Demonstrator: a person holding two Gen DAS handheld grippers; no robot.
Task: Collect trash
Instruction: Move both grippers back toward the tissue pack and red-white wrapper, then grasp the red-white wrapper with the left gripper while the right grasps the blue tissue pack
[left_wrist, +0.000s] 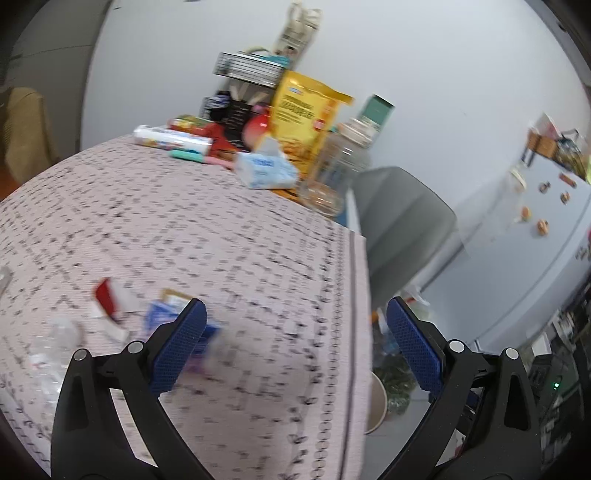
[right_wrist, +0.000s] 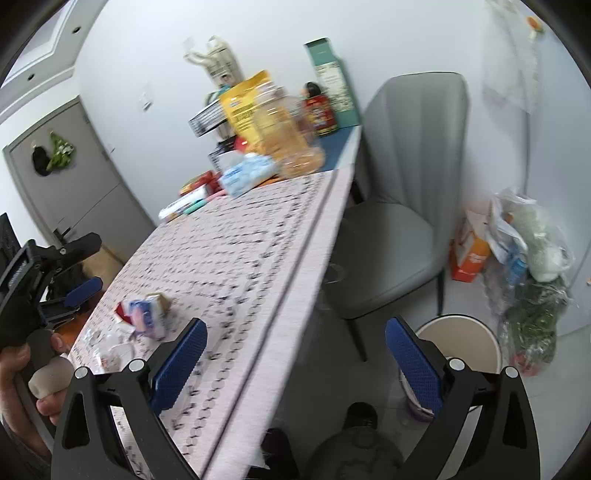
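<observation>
You've got plain white walls (right_wrist: 155, 48) all round, even flat light. Grey door (right_wrist: 70, 177) far left with things hanging on it. Table under a pink patterned cloth (right_wrist: 236, 266), grey padded chair (right_wrist: 402, 206) pushed up to its right edge. Pale grey floor (right_wrist: 476, 299). White fridge (left_wrist: 528, 236) with magnets off to your right.

Grey chair (right_wrist: 399, 206) beside table (right_wrist: 236, 258) — yellow bag (left_wrist: 306, 110), tissue pack (left_wrist: 264, 170) at far end.
</observation>
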